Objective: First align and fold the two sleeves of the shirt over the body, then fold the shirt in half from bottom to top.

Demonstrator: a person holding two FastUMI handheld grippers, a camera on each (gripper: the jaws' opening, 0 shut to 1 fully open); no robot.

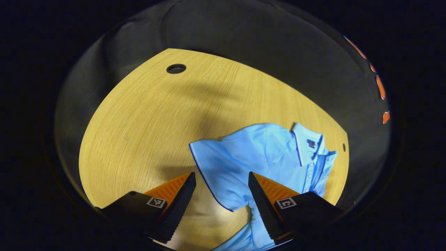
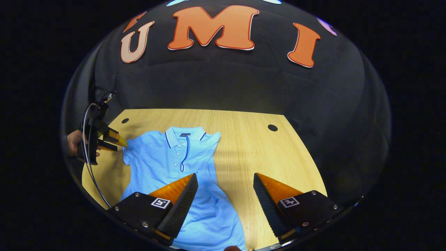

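Left claw [image 1: 222,181] is hovering released over the shirt [image 2: 181,164] sleeve [image 1: 212,164]; right claw [image 2: 225,183] is gaping too. Pinch the hem edge, not the bench [image 1: 146,115].

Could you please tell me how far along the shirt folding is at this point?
The far sleeve already looks folded over the light blue polo shirt, whose edge there runs straight from collar to hem. The other sleeve lies spread flat on the wooden table, with the open left gripper poised over it. The right gripper hangs open above the hem. That sleeve fold and the bottom-to-top fold remain.
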